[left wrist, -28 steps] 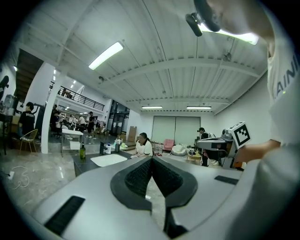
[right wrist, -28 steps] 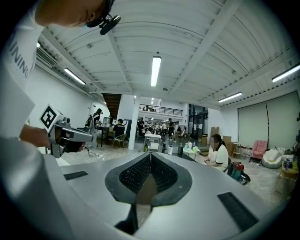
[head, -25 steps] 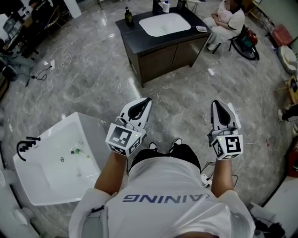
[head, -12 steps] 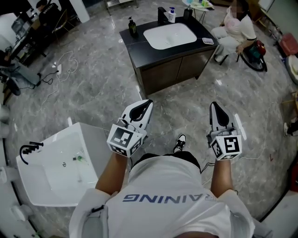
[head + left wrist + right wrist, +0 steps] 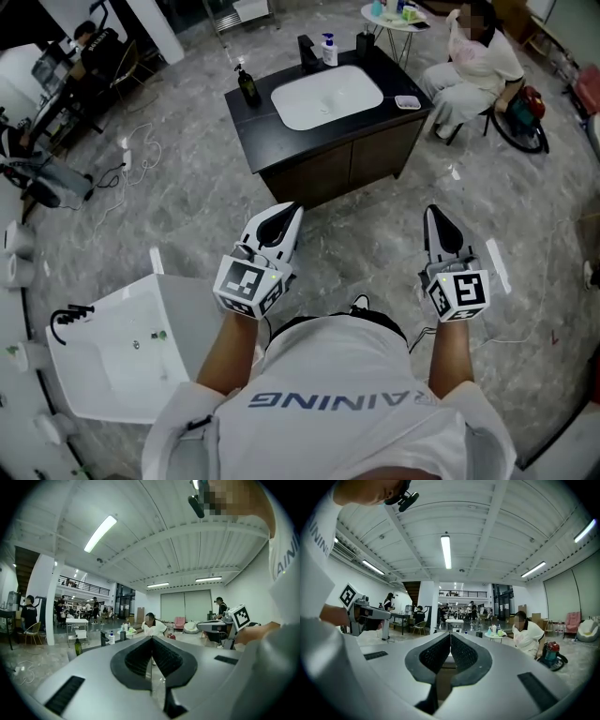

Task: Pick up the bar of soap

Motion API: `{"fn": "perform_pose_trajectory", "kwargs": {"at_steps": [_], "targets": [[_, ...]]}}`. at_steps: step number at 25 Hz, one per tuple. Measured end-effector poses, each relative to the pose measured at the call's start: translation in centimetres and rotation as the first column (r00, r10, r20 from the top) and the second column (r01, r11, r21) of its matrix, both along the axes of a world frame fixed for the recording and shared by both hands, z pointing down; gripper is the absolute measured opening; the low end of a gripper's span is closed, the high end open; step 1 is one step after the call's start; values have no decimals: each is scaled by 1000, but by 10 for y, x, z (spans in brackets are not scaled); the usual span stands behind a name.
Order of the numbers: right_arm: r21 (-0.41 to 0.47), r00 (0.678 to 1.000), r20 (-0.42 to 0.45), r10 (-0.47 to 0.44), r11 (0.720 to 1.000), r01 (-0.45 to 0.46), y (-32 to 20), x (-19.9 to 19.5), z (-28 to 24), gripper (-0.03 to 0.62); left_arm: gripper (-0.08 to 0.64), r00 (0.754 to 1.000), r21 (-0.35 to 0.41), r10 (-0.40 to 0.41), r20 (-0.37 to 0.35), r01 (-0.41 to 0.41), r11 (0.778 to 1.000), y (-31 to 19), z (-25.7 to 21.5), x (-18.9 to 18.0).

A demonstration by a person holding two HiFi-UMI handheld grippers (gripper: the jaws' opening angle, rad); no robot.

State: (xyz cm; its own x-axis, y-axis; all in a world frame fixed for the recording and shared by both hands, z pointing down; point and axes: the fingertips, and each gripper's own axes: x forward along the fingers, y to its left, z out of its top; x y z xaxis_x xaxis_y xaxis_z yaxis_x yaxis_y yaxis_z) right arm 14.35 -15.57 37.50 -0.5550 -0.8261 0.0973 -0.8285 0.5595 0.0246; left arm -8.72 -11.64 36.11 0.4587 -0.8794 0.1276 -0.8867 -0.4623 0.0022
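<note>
Wide open hall under a white ribbed ceiling with strip lights, grey marbled floor (image 5: pixel 187 216) all around underfoot. Straight ahead, well apart from both grippers, a dark table (image 5: pixel 267 117) on cabinet doors, a white sink (image 5: pixel 328 94) sunk into its top. Down at the left, a second white sink (image 5: pixel 103 375) standing on the floor, with a curved black tap (image 5: pixel 64 319) at its far left edge and a few small bits in the bowl, too small to name. Right of the dark table, a seated person (image 5: pixel 473 61) in white. Behind it, a small round table (image 5: pixel 373 13) crowded with bottles. Loose cables (image 5: pixel 141 150) on the floor at the left. Left gripper (image 5: pixel 294 208) and right gripper (image 5: pixel 433 210) held side by side, well apart, both pointing toward the dark table. Jaws of each pressed together, nothing between them. Along the dark table's far edge, left to right and all upright: a dark bottle (image 5: pixel 247 86), a tall black tap (image 5: pixel 307 49), a white pump bottle (image 5: pixel 329 49), a dark cup (image 5: pixel 364 42). At the top's right edge, just beside the sink, a small pale dish (image 5: pixel 407 101) with something pale inside, perhaps the bar of soap, too small to say for sure. Long axis and heading not readable.
</note>
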Motion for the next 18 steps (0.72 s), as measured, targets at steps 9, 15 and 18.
{"fn": "perform_pose_trajectory", "kwargs": {"at_steps": [9, 15, 18], "targets": [[-19, 999, 39, -32, 999, 33, -79, 54, 19, 15, 0, 998, -22, -63, 11, 63, 998, -63, 18, 44], [-49, 997, 45, -59, 997, 61, -105, 59, 32, 15, 0, 997, -29, -78, 30, 79, 996, -88, 17, 53], [-57, 997, 36, -68, 996, 70, -122, 55, 35, 15, 0, 997, -45, -77, 24, 78, 996, -109, 24, 52]]}}
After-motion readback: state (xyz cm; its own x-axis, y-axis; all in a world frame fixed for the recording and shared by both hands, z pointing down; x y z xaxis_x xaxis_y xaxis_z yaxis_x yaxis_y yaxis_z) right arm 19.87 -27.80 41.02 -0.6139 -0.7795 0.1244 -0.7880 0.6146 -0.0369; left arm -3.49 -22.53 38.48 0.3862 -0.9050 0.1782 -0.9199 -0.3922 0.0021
